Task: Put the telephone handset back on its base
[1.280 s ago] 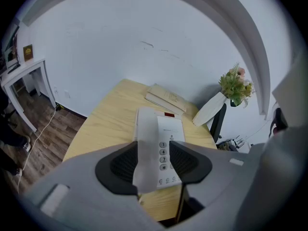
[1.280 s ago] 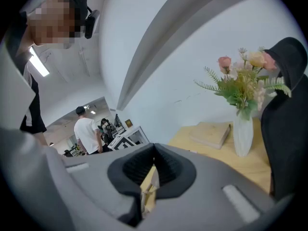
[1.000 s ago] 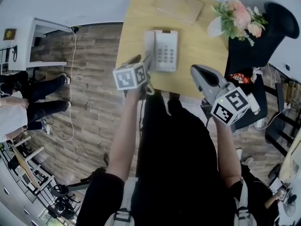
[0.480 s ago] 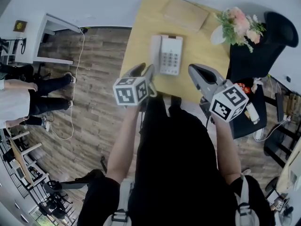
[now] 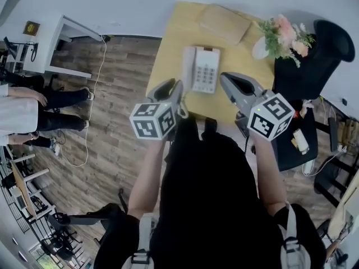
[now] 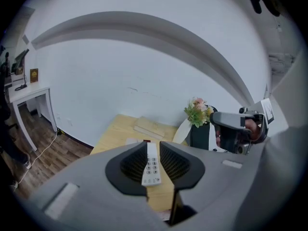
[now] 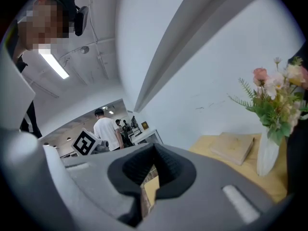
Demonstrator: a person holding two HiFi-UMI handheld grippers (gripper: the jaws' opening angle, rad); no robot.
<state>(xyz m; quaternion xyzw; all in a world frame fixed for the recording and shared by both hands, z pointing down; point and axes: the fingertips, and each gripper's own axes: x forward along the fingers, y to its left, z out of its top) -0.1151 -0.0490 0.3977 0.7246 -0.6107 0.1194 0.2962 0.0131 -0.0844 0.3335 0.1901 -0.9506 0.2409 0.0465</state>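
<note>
On base (image 5: 206, 73), handset (image 5: 188, 66), apparently freed.

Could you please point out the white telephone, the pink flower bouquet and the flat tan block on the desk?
White push-button telephone (image 5: 206, 70): head view, on its keypad.
Pink flower bouquet in white vase (image 5: 285, 28): head view, on the blossoms.
Flat tan block (image 5: 224, 23): head view, on its top face.

Office room: pale wooden desk (image 5: 168, 60) bearing a push-button telephone (image 5: 205, 70), black swivel chair (image 5: 334, 35) alongside, wood-plank floor (image 5: 112, 122), people (image 7: 105, 129) standing beyond.
</note>
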